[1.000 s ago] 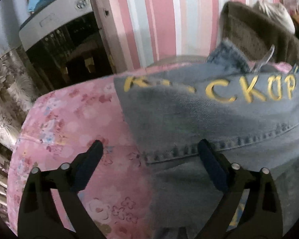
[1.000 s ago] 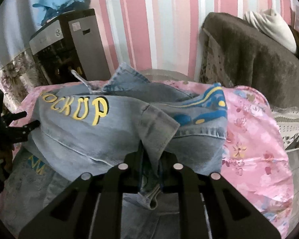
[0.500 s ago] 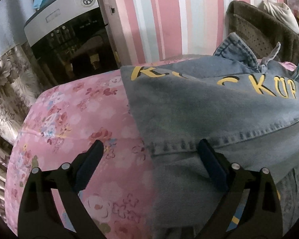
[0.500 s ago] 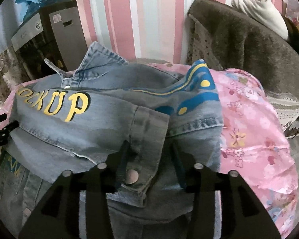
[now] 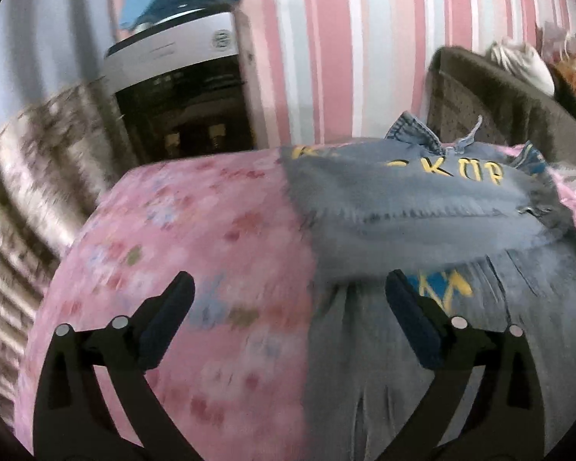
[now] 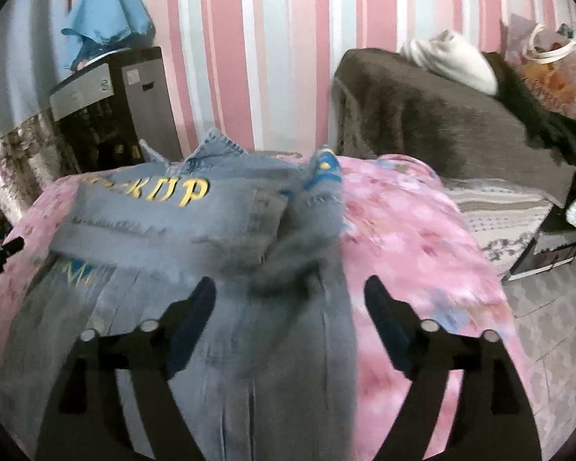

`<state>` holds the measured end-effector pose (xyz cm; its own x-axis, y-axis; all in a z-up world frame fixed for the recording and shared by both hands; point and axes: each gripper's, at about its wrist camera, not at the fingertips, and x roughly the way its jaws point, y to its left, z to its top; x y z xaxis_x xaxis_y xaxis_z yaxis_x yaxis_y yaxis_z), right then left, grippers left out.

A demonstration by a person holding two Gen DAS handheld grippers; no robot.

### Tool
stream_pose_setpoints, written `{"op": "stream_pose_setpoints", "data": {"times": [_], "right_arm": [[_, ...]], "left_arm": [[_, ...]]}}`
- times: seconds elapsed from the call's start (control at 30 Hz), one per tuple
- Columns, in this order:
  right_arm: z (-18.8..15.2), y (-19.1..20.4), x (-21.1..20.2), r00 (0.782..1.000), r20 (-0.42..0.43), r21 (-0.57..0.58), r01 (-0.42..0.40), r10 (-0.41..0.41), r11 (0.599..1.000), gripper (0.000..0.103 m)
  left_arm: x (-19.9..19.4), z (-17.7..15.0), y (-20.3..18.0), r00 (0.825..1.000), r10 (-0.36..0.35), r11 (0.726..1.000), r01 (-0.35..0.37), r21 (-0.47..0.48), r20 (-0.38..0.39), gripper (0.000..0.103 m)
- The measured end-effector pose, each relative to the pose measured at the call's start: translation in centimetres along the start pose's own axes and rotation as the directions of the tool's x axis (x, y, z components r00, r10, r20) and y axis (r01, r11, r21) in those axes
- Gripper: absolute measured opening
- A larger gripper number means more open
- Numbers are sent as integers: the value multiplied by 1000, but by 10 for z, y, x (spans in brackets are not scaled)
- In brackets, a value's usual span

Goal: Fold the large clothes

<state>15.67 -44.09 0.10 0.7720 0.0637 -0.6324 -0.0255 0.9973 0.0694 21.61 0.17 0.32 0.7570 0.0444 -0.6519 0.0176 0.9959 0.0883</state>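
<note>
— Lying where, the faded blue denim jacket with yellow lettering (image 6: 180,230)?

— On the pink floral bedspread (image 6: 411,238), partly folded, a cuffed sleeve (image 6: 249,226) laid across its back.

— And the right gripper (image 6: 290,292)?

— Its jaws are opening, nothing between them, the denim below.

— The left gripper (image 5: 290,288)?

— Spread wide, empty, over the jacket's edge and bedspread.

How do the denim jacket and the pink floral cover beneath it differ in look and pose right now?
The denim jacket is blue-grey with yellow lettering and stitched seams; the pink floral cover is pink with small flowers. The jacket lies folded, with layers overlapping and a collar sticking up at the far edge; the cover is spread smooth in a single layer. The jacket takes up only part of the surface; the cover extends past it on both sides. Both are soft fabric, and neither is gripped.
</note>
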Motion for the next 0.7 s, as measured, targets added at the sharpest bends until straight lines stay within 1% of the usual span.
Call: {"op": "stream_pose_setpoints", "data": {"times": [0.07, 0.13, 0.23, 0.27, 0.33, 0.4, 0.47, 0.53, 0.6, 0.63, 0.7], "right_arm": [[-21, -2, -24, 1000, 4, 6, 10, -10, 1000, 84], [-40, -6, -45, 1000, 3, 24, 0, -1, 1000, 85], [-69, -10, -71, 1000, 15, 51, 3, -4, 999, 85], [-78, -10, -78, 1000, 21, 57, 3, -4, 998, 85], [-98, -12, -91, 999, 36, 81, 8, -11, 997, 85], [-116, -13, -102, 999, 50, 104, -4, -2, 995, 85], [-133, -12, -109, 999, 44, 109, -5, 0, 994, 85], [-144, -9, -113, 1000, 25, 99, -6, 3, 995, 85], [-152, -6, -119, 1000, 13, 91, -7, 6, 996, 85], [-155, -4, -124, 1000, 10, 90, -10, 9, 996, 85], [-158, -1, -133, 1000, 16, 88, -13, 12, 996, 85]], "left_arm": [[-23, -22, 8, 1000, -2, 1000, 2, -21, 0, 99], [-45, -43, 15, 1000, 3, 999, -3, -41, 5, 100], [-82, -82, 22, 999, 10, 997, -7, -72, 38, 100], [-88, -88, 23, 999, 13, 997, -10, -76, 48, 100], [-104, -111, 22, 996, 49, 997, -44, -68, 72, 100], [-113, -125, 23, 996, 35, 998, -30, -63, 77, 100], [-119, -141, 26, 997, 34, 997, -29, -72, 73, 100], [-127, -154, 28, 997, 27, 996, -21, -86, 70, 100], [-142, -166, 28, 997, 1, 995, 6, -99, 76, 100], [-147, -170, 25, 997, -1, 996, 8, -90, 77, 100], [-153, -180, 20, 999, 0, 999, 2, -44, 53, 100]]}}
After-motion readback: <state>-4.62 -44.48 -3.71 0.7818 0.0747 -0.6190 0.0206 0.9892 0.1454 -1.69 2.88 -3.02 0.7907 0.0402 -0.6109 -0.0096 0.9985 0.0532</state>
